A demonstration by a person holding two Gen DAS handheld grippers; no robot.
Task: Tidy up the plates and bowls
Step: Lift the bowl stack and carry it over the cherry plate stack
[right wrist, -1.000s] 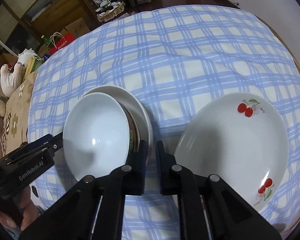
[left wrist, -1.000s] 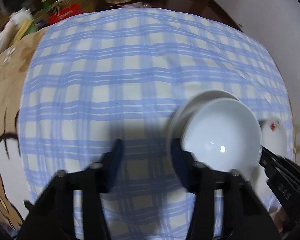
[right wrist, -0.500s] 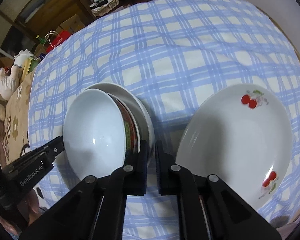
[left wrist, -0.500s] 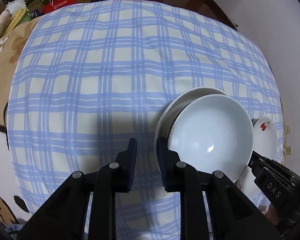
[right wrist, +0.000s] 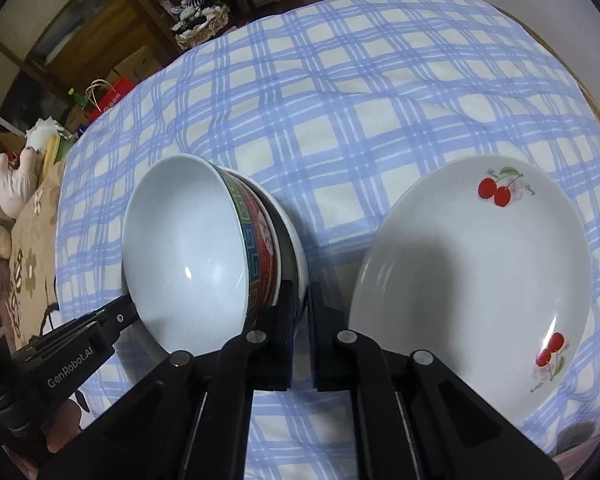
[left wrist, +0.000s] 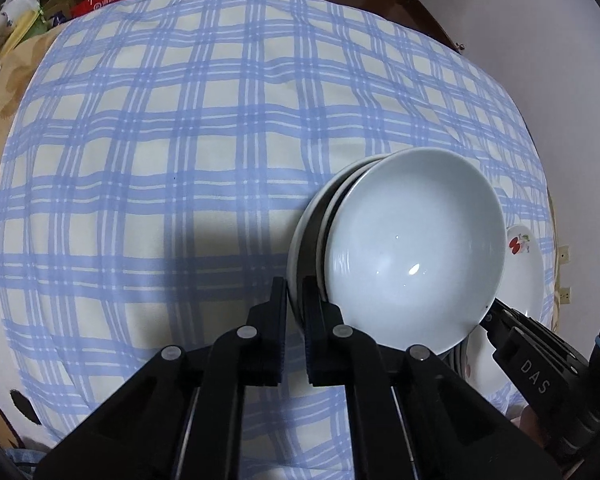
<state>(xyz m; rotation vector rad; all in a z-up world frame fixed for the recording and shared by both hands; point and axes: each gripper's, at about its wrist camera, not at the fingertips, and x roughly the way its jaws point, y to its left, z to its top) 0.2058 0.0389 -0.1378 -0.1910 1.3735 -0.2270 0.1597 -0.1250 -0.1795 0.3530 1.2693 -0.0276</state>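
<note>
A stack of nested bowls is held between both grippers above the blue plaid tablecloth (left wrist: 188, 152). The top bowl (left wrist: 416, 252) is white inside, with a red and green patterned outside (right wrist: 256, 240). The white outer bowl's rim (left wrist: 300, 240) sits under it. My left gripper (left wrist: 295, 292) is shut on the rim at one side. My right gripper (right wrist: 300, 296) is shut on the rim at the other side. A white plate with red cherries (right wrist: 472, 280) lies on the cloth to the right of the stack; it also shows in the left wrist view (left wrist: 524, 268).
A brown patterned cover (right wrist: 32, 232) lies past the cloth's left edge. A stuffed toy (right wrist: 16, 176), a red bag (right wrist: 112, 96), boxes and a basket (right wrist: 200, 28) stand on the floor beyond. A white wall (left wrist: 520, 40) rises on the right.
My left gripper has closed from open onto the bowl stack's rim. The stack has tilted up and risen, showing the red pattern. The right gripper stays shut on the rim.
</note>
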